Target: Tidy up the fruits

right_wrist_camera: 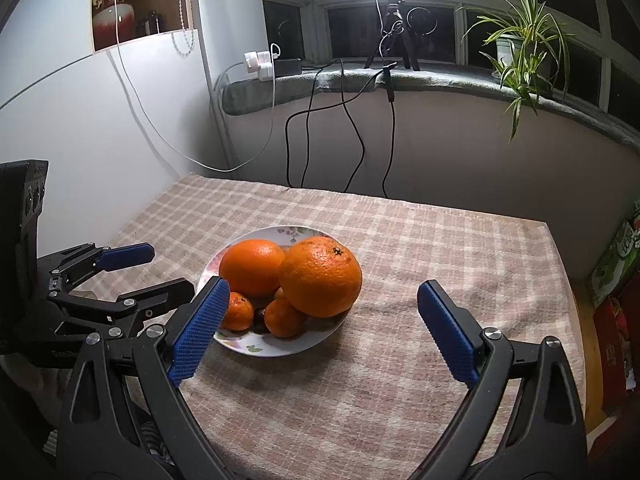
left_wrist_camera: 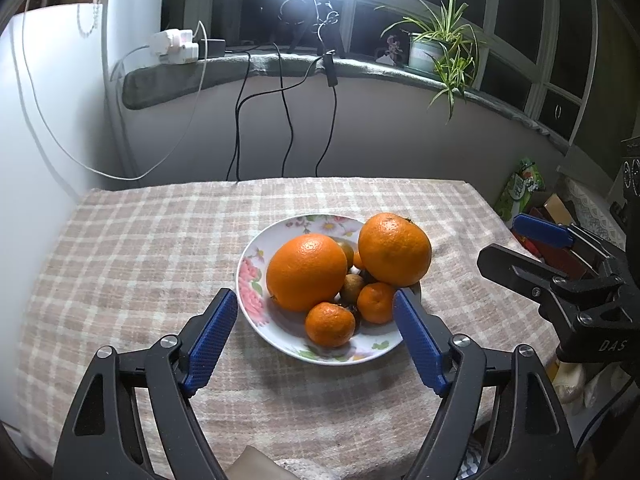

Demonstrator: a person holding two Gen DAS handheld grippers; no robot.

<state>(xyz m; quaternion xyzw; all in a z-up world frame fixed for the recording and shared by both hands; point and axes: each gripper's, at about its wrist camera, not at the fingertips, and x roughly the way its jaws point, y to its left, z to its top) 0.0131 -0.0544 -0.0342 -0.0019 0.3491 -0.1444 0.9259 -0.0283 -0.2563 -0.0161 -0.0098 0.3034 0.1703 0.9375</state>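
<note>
We saw glossy dimpled oranges [left_wrist_camera: 306,272] heaped on a floral ceramic plate [left_wrist_camera: 250,280] over a woven plaid cloth [left_wrist_camera: 140,248]. Left gripper [left_wrist_camera: 316,336] gaped empty, plate just ahead between its ribbed blue pads — right gripper [right_wrist_camera: 324,332] also wide, plate toward its left pad.

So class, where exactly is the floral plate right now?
In the left wrist view, the floral plate sits mid-table on the checked cloth, heaped with oranges, just beyond the left gripper.

tablecloth [left_wrist_camera: 140,248]: beige and white check | plate [left_wrist_camera: 250,280] ahead of left gripper: white, pink and green floral print | oranges [left_wrist_camera: 306,272]: bright orange | small fruits [left_wrist_camera: 352,288] between them: brownish | gripper pads [left_wrist_camera: 210,340]: blue, dimpled | gripper arms: black
</note>
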